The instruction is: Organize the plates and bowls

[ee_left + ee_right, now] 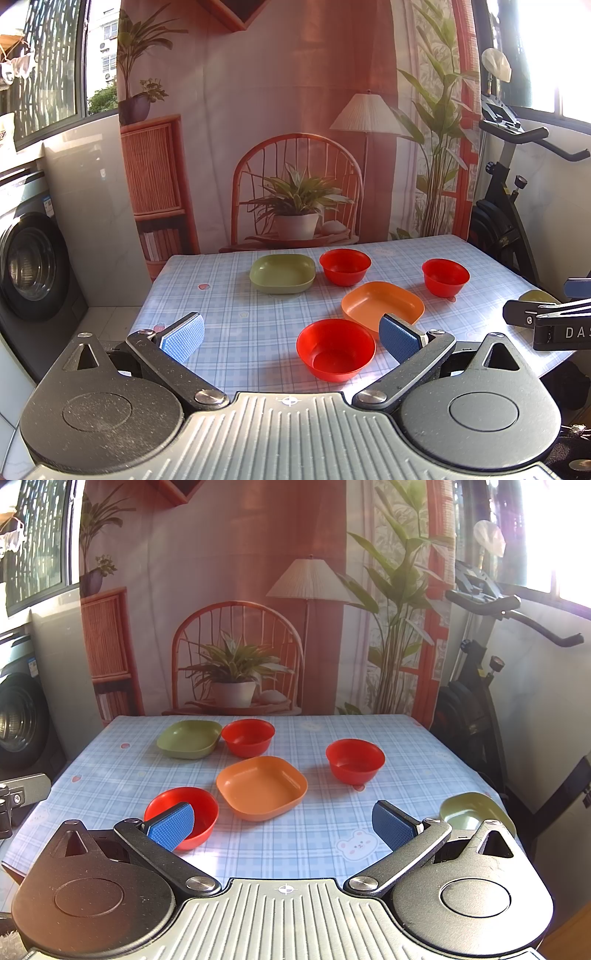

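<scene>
On the blue checked table (229, 306) stand three red bowls: one near (335, 349) (201, 808), one far middle (345, 266) (248, 736), one at the right (445, 277) (355, 760). An orange square plate (382, 304) (261, 786) lies in the middle, a green square plate (282, 273) (189, 738) at the far left. A second green plate (474, 812) (537, 296) sits at the near right edge. My left gripper (291, 338) is open and empty above the near table. My right gripper (282, 825) is open and empty too.
A washing machine (29, 266) stands left of the table. An exercise bike (476, 686) stands at the right. A printed backdrop (295, 129) hangs behind the table. The right gripper's body (554, 321) shows at the right edge of the left wrist view.
</scene>
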